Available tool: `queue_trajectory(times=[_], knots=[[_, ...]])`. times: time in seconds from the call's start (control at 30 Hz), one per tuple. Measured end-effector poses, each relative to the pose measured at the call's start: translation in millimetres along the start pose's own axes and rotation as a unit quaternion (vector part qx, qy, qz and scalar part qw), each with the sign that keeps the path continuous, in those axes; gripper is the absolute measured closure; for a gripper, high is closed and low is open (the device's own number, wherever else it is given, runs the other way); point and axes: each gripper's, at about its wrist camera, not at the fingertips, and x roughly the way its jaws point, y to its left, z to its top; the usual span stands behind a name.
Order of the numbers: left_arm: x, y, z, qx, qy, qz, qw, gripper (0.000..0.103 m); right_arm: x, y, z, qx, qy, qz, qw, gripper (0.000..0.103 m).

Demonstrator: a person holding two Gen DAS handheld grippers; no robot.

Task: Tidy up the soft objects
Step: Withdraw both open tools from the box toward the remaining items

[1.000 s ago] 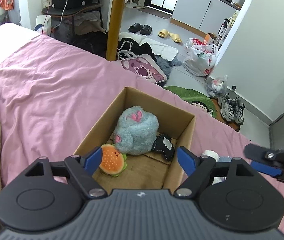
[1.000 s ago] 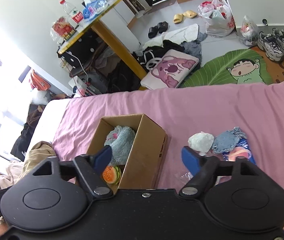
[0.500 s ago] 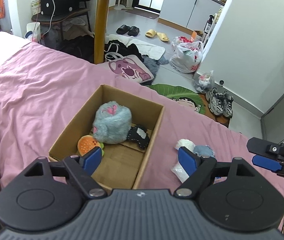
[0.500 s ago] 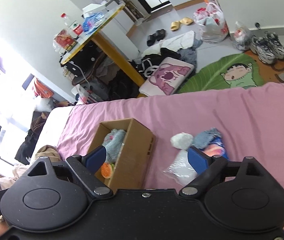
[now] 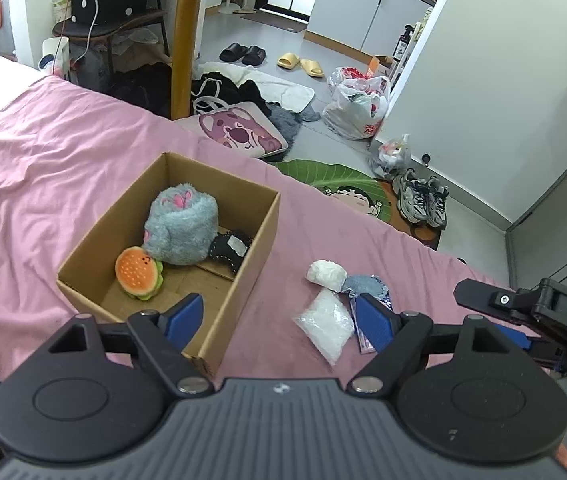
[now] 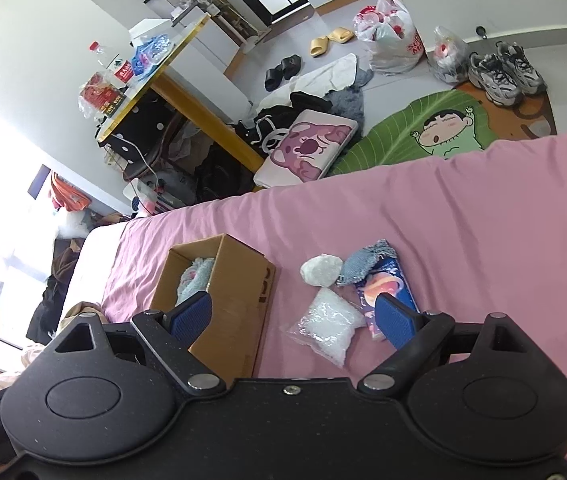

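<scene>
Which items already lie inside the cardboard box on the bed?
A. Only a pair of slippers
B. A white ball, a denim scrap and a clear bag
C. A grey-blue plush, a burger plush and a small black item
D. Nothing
C: the left wrist view shows the grey-blue plush, burger plush and small black item inside the cardboard box.

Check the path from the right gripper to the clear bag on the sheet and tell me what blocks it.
Nothing visible does. The right gripper has its jaws open and empty, and the clear bag lies in the open on the pink sheet, just ahead between the fingers. The box sits to its left, the white ball and printed packet beyond it.
</scene>
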Motion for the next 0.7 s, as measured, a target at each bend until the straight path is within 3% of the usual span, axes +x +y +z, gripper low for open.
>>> queue_trajectory(times=[0.7], knots=[[59.5,-29.0,-20.2,-0.056,0.047,-0.033,0.9968,0.021,24.6,-43.0,-4.8,0.068,0.037,-0.019,0.997,0.015]])
